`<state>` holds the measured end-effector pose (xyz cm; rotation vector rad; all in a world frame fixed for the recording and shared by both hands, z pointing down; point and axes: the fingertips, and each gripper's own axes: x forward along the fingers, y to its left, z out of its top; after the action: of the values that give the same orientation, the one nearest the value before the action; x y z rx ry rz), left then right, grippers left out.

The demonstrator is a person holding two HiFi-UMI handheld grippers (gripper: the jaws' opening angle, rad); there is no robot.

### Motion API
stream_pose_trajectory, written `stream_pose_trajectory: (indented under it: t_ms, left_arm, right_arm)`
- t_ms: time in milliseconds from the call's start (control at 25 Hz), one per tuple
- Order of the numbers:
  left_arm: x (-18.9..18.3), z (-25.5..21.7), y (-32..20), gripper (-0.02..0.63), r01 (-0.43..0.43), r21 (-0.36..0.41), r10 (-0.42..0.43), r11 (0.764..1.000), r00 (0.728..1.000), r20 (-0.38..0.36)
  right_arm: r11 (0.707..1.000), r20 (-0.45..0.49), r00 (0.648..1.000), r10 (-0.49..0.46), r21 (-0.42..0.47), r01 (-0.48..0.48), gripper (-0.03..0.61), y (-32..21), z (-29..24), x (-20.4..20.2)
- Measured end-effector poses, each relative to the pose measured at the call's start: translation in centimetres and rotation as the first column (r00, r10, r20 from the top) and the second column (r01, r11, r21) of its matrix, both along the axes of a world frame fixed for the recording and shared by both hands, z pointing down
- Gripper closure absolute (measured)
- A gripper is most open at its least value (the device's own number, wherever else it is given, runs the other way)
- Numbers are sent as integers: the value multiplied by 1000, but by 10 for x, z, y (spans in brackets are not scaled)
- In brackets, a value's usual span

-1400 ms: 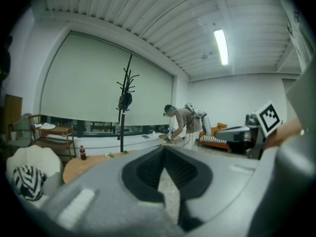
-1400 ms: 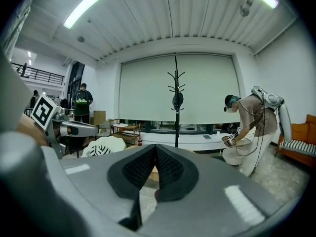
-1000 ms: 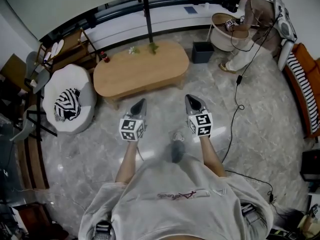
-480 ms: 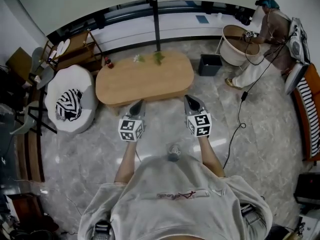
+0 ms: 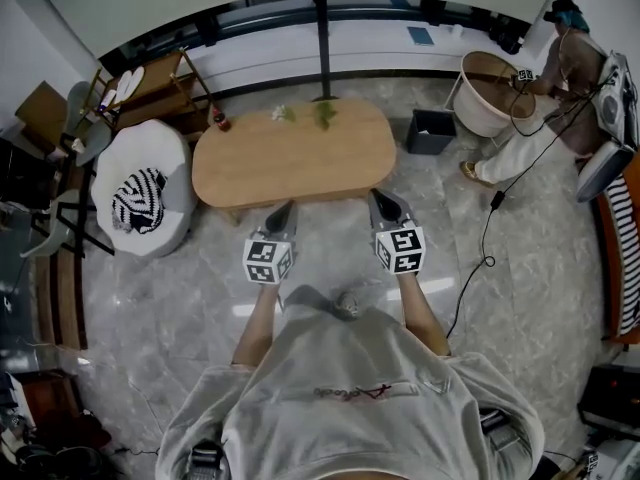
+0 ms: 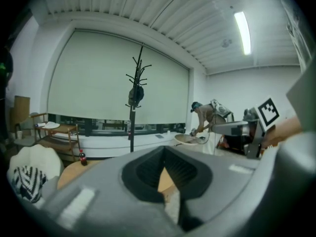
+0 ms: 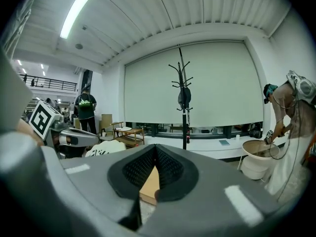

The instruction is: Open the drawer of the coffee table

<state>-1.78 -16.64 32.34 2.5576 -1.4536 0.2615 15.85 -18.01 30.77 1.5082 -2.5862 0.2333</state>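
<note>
Closed left tongs (image 5: 289,206) and right tongs (image 5: 374,195) face the coffee table (image 5: 290,158) edge.

From above, the oval light wooden coffee table (image 5: 295,153) hides its front side under its top. The left gripper (image 6: 164,151) and right gripper (image 7: 155,148) each cover most of it in their own views. The green and white bits (image 5: 322,114) on it are too small to tell.

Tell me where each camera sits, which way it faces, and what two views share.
Head view: on the head, looking steeply down at the coffee table; arms, torso, left gripper, right gripper show.
Left gripper view: on that gripper, facing along its shut jaws toward the coat stand.
Right gripper view: likewise, along its own shut jaws.
Shared: both gripper views show the coat stand.
</note>
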Motion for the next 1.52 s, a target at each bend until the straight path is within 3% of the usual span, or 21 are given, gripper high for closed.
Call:
stream_pose_trajectory:
  t_ms: [280, 920, 1240, 1520]
  left_arm:
    - [-33, 23, -55, 614, 9, -39, -10, 999, 1000, -14]
    - [-118, 72, -254, 612, -67, -128, 58, 989, 996, -69]
    - [-127, 114, -284, 614, -84, -209, 68, 974, 994, -85]
    - [-122, 144, -280, 614, -89, -255, 69, 963, 994, -87]
  right_arm:
    - [999, -27, 1000, -15, -49, 14, 574, -54, 19, -33]
    - [985, -92, 996, 7, -170, -22, 574, -240, 58, -126]
    - [968, -98, 995, 2, -248, -26, 574, -278, 95, -139]
    - [953, -94, 996, -13, -301, -16, 574, -269, 131, -137]
